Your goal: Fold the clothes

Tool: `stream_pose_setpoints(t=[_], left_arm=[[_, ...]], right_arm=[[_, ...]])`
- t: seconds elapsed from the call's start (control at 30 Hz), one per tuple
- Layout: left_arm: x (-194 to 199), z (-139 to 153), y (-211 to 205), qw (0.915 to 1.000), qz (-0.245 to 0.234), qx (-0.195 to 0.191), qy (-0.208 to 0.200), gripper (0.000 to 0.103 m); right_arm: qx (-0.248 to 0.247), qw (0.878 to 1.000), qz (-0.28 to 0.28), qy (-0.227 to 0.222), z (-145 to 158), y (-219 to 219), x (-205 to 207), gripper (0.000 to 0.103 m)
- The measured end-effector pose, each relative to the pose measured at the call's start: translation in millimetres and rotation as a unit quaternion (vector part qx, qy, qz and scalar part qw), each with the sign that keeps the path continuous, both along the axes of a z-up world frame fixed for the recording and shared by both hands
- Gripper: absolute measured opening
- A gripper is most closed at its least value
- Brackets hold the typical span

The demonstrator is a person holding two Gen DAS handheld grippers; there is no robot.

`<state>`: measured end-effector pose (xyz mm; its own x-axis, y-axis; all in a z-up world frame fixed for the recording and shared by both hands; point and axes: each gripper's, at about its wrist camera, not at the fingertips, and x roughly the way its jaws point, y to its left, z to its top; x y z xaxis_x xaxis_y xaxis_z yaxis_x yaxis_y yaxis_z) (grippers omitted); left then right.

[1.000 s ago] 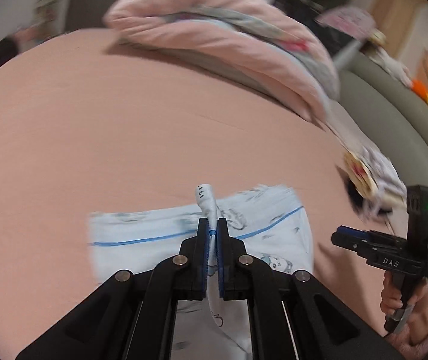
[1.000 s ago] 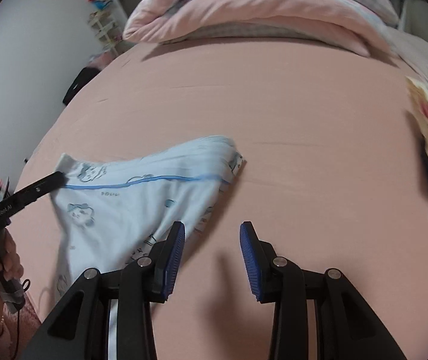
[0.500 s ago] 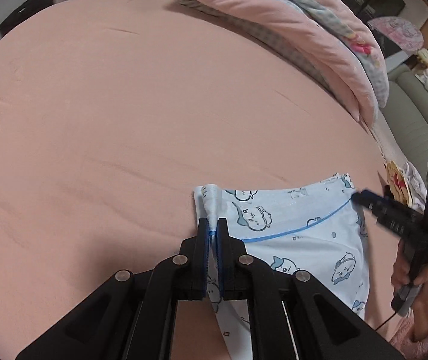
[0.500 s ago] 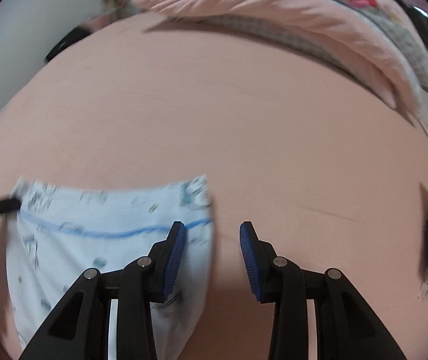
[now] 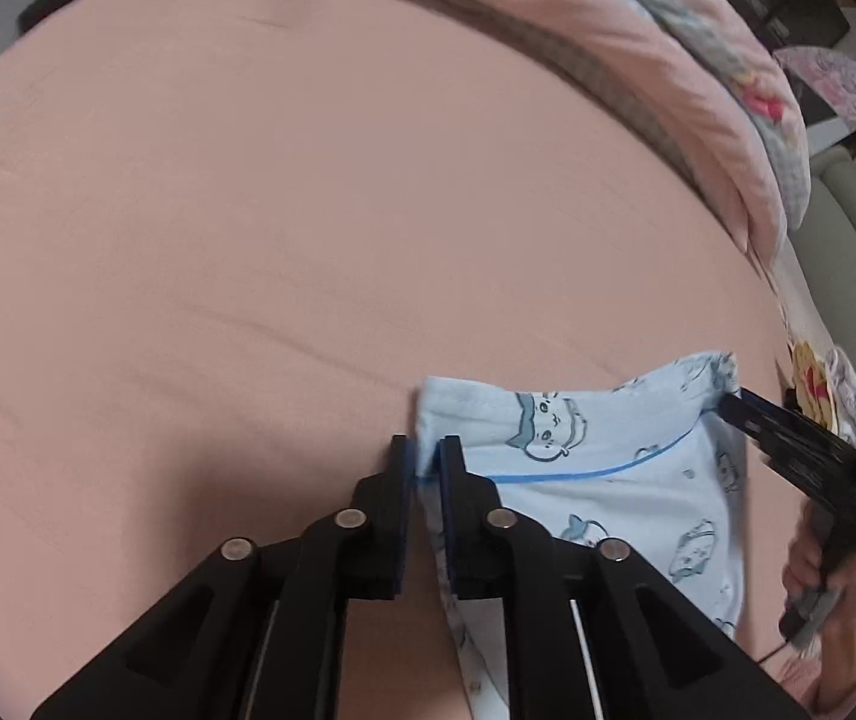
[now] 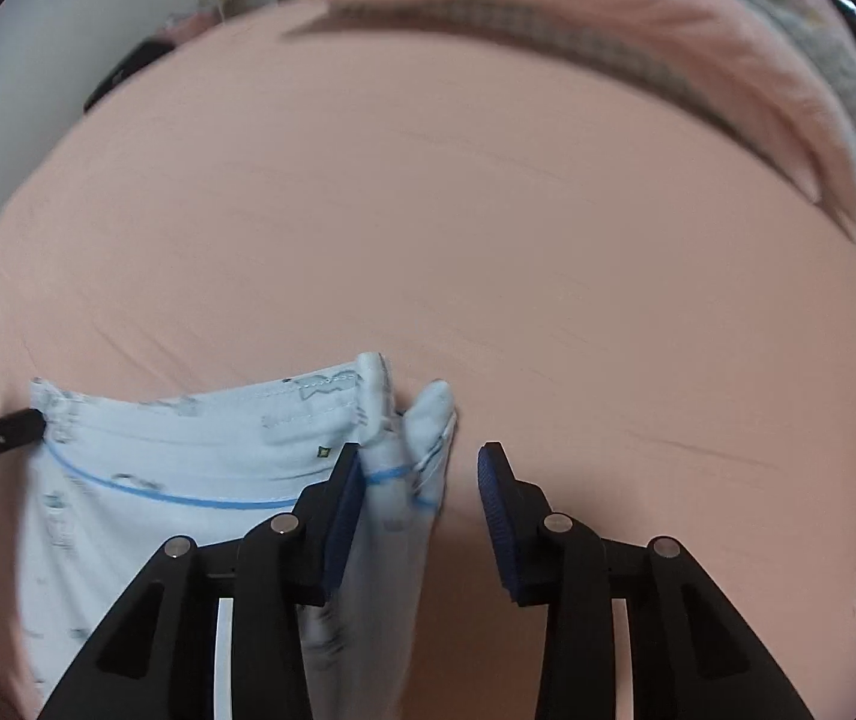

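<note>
Left gripper (image 5: 426, 461) pinches the left corner of the light-blue printed garment (image 5: 620, 480). Right gripper (image 6: 420, 483), fingers spread, straddles the bunched right corner. The hemmed top edge spans between them; bare pink bedsheet (image 6: 458, 210) lies ahead, pink quilt (image 5: 638, 60) beyond.

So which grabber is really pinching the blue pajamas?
The left gripper. Its fingers are shut on the corner of the blue cartoon-print garment. The right gripper is open, with the other corner loose between its fingers.
</note>
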<state>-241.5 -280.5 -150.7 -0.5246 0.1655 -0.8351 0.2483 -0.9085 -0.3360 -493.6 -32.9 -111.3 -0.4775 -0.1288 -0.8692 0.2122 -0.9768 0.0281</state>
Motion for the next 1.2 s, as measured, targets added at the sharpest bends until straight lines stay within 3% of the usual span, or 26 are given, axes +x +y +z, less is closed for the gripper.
stream_pose_setpoints(t=[0.07, 0.13, 0.2, 0.27, 0.37, 0.43, 0.6, 0.7, 0.77, 0.87, 0.93, 1.1, 1.2], left_arm=[[19.4, 12.3, -6.2, 0.9990, 0.022, -0.028, 0.025, 0.009], [41.5, 10.5, -9.5, 0.9995, 0.025, 0.008, 0.020, 0.009], [65.8, 6.2, 4.1, 0.9994, 0.003, 0.034, 0.003, 0.009], [89.3, 2.9, 20.6, 0.9985, -0.019, 0.048, -0.015, 0.009], [121.6, -0.1, 57.4, 0.9968, -0.063, 0.037, -0.034, 0.009], [137.5, -3.9, 69.5, 0.9963, -0.069, 0.032, -0.041, 0.009], [171.2, -16.6, 71.6, 0.9908, -0.052, 0.117, -0.043, 0.009], [179.5, -13.7, 77.1, 0.9851, -0.067, 0.157, -0.024, 0.009], [180.4, -10.6, 90.4, 0.9845, -0.080, 0.155, -0.014, 0.009], [181.0, -10.1, 96.5, 0.9837, -0.097, 0.151, -0.008, 0.009], [178.3, -10.6, 99.7, 0.9820, -0.113, 0.151, -0.007, 0.009], [174.8, -23.3, 113.4, 0.9805, -0.157, 0.115, -0.026, 0.009], [169.1, -12.7, 125.2, 0.9809, -0.172, 0.091, 0.011, 0.009]], right_arm=[[-0.030, 0.999, 0.006, 0.026, 20.1, 1.2, 27.2, 0.040], [-0.079, 0.997, 0.006, 0.005, 26.2, 10.7, 54.2, 0.040], [-0.133, 0.990, 0.009, -0.046, 18.2, 15.6, 82.5, 0.040], [-0.131, 0.989, 0.015, -0.068, 12.4, 6.2, 123.5, 0.040], [-0.129, 0.988, 0.050, -0.071, 14.3, -14.6, 178.9, 0.040], [-0.134, 0.985, 0.078, -0.073, 18.3, -35.0, 195.1, 0.040], [-0.130, 0.975, 0.159, -0.081, 11.9, -98.4, 241.8, 0.040], [-0.114, 0.973, 0.169, -0.108, -10.1, -113.1, 248.7, 0.041], [-0.104, 0.977, 0.154, -0.102, -21.0, -112.0, 250.2, 0.039], [-0.151, 0.978, 0.093, -0.111, -19.8, -89.9, 239.3, 0.037], [-0.151, 0.980, 0.072, -0.105, -15.0, -78.5, 237.7, 0.037], [-0.089, 0.991, 0.043, -0.092, -16.3, -63.6, 236.3, 0.037], [-0.088, 0.991, 0.041, -0.089, -16.2, -61.1, 239.0, 0.040]])
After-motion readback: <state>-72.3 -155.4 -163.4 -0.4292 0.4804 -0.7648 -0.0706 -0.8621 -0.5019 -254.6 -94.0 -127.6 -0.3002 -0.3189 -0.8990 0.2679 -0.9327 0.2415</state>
